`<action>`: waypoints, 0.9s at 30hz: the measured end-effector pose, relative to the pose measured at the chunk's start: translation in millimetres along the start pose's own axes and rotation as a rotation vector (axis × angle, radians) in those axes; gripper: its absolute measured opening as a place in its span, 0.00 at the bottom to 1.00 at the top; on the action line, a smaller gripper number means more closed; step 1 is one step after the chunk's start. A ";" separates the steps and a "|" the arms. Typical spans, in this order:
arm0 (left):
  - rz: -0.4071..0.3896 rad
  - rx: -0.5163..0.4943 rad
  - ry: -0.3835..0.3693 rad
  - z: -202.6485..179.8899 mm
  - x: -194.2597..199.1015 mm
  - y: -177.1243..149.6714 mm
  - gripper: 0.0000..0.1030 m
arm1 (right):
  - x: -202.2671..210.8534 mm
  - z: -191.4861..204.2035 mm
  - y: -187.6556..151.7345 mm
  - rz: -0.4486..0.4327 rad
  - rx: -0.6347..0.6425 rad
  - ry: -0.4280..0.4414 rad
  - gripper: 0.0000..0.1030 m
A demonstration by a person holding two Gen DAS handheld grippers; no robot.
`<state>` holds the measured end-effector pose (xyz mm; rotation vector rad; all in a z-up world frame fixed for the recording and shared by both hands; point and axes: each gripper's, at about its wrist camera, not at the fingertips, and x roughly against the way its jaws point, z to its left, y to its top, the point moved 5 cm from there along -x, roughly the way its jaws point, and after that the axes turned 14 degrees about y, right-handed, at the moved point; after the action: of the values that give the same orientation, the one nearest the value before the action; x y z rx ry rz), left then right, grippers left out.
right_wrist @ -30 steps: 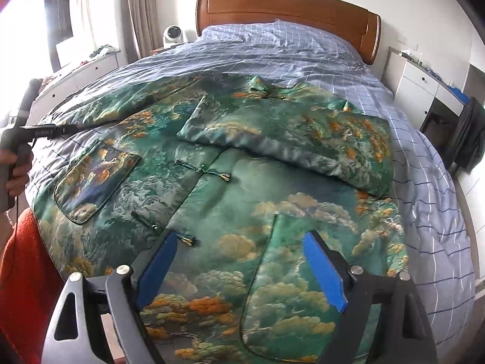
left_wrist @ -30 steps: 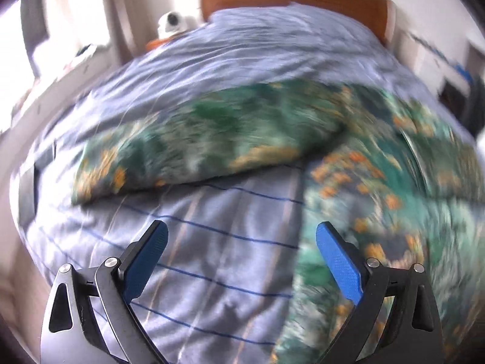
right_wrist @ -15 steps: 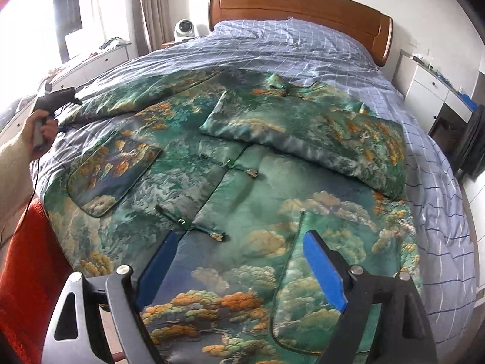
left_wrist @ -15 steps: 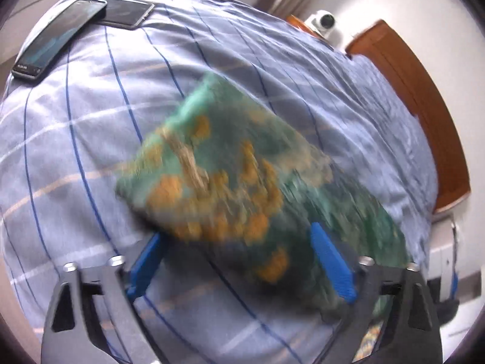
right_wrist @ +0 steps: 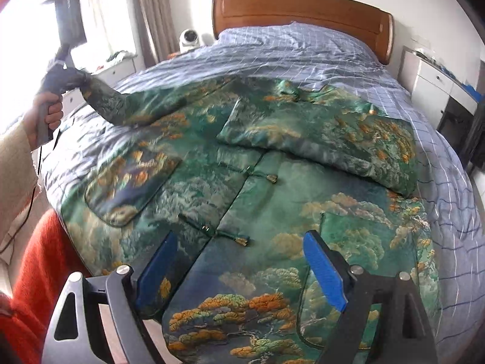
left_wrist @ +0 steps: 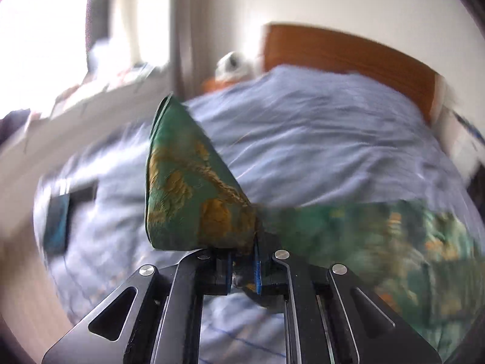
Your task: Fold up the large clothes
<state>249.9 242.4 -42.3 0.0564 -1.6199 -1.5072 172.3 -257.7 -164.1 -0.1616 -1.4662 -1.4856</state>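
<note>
A large green brocade jacket [right_wrist: 272, 188] with orange and gold clouds lies front up on the bed. Its right sleeve [right_wrist: 327, 133] is folded across the chest. My left gripper [left_wrist: 244, 268] is shut on the cuff of the left sleeve [left_wrist: 188, 188], which stands up above the jaws. In the right wrist view the left gripper [right_wrist: 77, 80] holds that sleeve [right_wrist: 127, 106] lifted above the bed's left side. My right gripper [right_wrist: 242, 270] is open and empty, hovering over the jacket's hem.
The bed has a blue checked cover [right_wrist: 303, 51] and a wooden headboard [right_wrist: 303, 12]. Two phones [left_wrist: 65, 209] lie on the cover at the left. A white camera [right_wrist: 189, 38] stands on the nightstand. White drawers [right_wrist: 436, 82] stand at the right.
My left gripper has shut on the left sleeve's cuff and lifted it off the bed. My right gripper has stayed open over the hem, shifting only slightly.
</note>
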 end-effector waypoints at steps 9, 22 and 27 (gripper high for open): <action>-0.209 -0.409 -0.271 -195.9 140.0 -44.9 0.08 | 48.7 -52.5 -3.7 -0.125 -0.141 -0.078 0.84; 0.090 -0.589 -0.385 -274.6 116.6 -186.5 0.67 | 37.8 -118.9 32.4 -0.147 -0.325 0.036 0.84; 0.139 -0.524 -0.429 -213.6 129.9 -190.5 0.76 | -23.7 -111.8 75.0 -0.087 -0.430 0.253 0.85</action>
<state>205.1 -47.2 -155.9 -0.6957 -1.4512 -1.8695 294.7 -318.1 -158.2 -0.1632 -0.9517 -1.8074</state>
